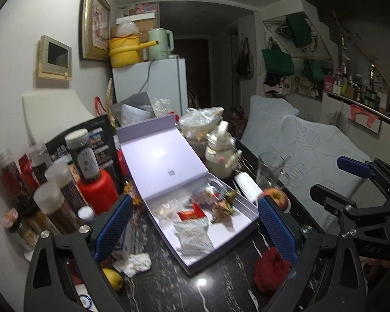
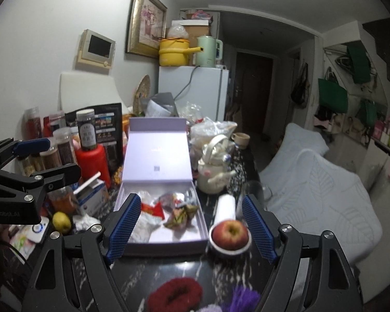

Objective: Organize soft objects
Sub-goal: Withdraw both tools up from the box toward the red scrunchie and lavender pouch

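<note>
Two claws, left claw (image 1: 195,223) and right claw (image 2: 192,226), spread wide, empty; red scrunchie (image 2: 174,296) on table before lilac box (image 2: 166,244)

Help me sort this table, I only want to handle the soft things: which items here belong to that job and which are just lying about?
Belongs to the job:
red scrunchie
purple fluffy item
open lilac box, possibly where they go

Just lying about:
apple in its small dish
yellow fruit
drinking glass
white teapot
spice jars
crumpled tissue
</note>
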